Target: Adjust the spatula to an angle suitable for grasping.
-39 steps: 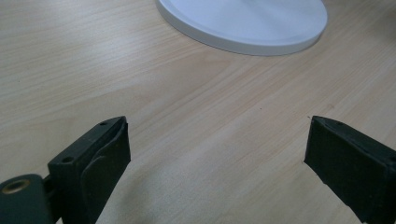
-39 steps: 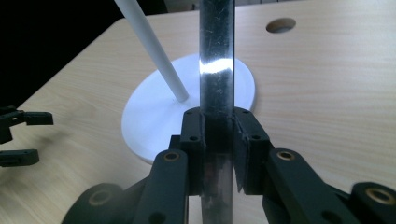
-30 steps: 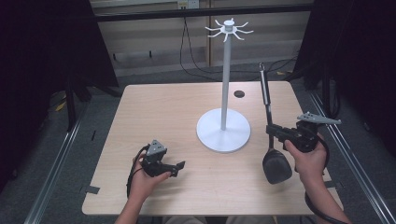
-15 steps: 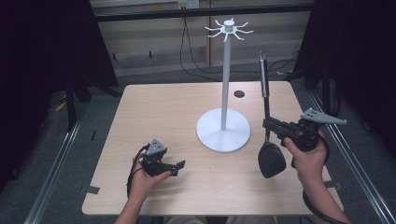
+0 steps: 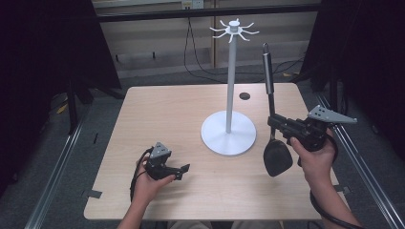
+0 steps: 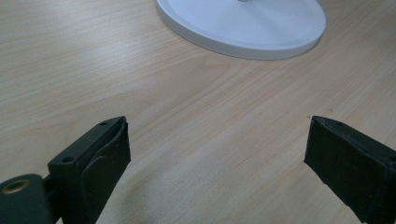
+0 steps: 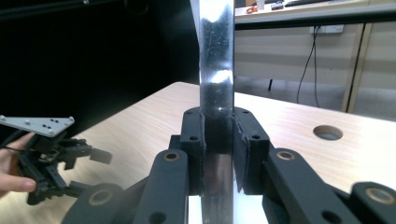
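A dim room is seen around the work area, with black curtains at both sides, a pale wall panel behind carrying a socket and hanging cables, and grey floor crossed by metal rails left and right. The light wooden table (image 5: 167,119) takes up the middle of the high view; its grain is pale and its top is largely bare, with a small dark round hole (image 5: 244,96) set near the far edge.

A white stand (image 5: 229,138) is placed right of centre on the table, made of a round flat base, a thin upright pole and a crown of curved hooks at the top.

To the right of the stand base, a black ladle (image 5: 277,157) is held upright, bowl down and handle pointing up; whether the bowl touches the table cannot quite be told. Its metal shaft is clamped between the closed jaws of the right gripper (image 5: 277,125), as is seen plainly in the right gripper view, where the shaft (image 7: 215,93) is pressed from both sides.

The left gripper (image 5: 181,171) is held low at the near left of the table, its jaws spread wide over bare wood with nothing between them.
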Demonstrator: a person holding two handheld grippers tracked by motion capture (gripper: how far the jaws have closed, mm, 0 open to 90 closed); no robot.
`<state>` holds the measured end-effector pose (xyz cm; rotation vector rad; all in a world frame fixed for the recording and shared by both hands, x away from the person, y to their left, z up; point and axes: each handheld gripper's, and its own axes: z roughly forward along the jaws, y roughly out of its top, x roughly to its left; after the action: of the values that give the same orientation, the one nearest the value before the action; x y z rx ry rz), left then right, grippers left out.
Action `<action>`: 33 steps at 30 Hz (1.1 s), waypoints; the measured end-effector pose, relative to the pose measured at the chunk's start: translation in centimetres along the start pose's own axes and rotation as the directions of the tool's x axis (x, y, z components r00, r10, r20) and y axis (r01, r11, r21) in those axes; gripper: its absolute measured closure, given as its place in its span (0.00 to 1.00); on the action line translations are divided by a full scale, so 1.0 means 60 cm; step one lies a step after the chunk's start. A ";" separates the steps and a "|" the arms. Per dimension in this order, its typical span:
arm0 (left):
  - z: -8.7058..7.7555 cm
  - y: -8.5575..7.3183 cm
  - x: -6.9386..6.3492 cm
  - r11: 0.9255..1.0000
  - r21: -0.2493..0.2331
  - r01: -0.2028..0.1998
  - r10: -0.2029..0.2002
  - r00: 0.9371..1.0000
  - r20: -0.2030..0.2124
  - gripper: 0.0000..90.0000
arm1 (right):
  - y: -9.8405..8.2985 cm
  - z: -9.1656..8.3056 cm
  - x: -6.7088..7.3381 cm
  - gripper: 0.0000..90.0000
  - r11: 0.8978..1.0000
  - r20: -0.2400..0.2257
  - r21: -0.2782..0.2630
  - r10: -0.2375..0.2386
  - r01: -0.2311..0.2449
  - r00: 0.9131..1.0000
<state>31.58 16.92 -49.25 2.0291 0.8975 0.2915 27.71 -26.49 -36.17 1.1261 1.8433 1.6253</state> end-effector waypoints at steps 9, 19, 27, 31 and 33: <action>0.001 -0.001 -0.001 1.000 0.004 0.000 0.000 1.000 0.003 0.07 | 0.009 0.004 0.002 0.85 1.000 -0.010 -0.014 -0.011 0.011 1.000; -0.002 -0.004 -0.001 1.000 0.007 -0.001 0.001 1.000 -0.006 0.07 | 0.024 0.007 0.004 0.85 0.999 -0.026 -0.035 -0.032 0.031 0.999; -0.001 -0.004 0.000 1.000 0.008 0.001 -0.001 1.000 -0.002 0.07 | 0.037 0.019 0.001 0.85 0.999 -0.021 -0.025 -0.033 0.033 0.999; -0.001 -0.005 0.001 1.000 0.007 0.006 -0.006 1.000 0.000 0.07 | 0.041 0.024 -0.001 0.85 0.999 -0.018 -0.022 -0.027 0.026 0.999; -0.002 -0.004 0.002 1.000 0.005 0.006 -0.006 1.000 0.001 0.07 | 0.043 0.027 -0.002 0.85 0.999 -0.019 -0.019 -0.030 0.030 0.999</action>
<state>31.47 17.16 -49.41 2.0306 0.9047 0.2851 29.78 -25.65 -34.06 1.0735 1.8439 1.6388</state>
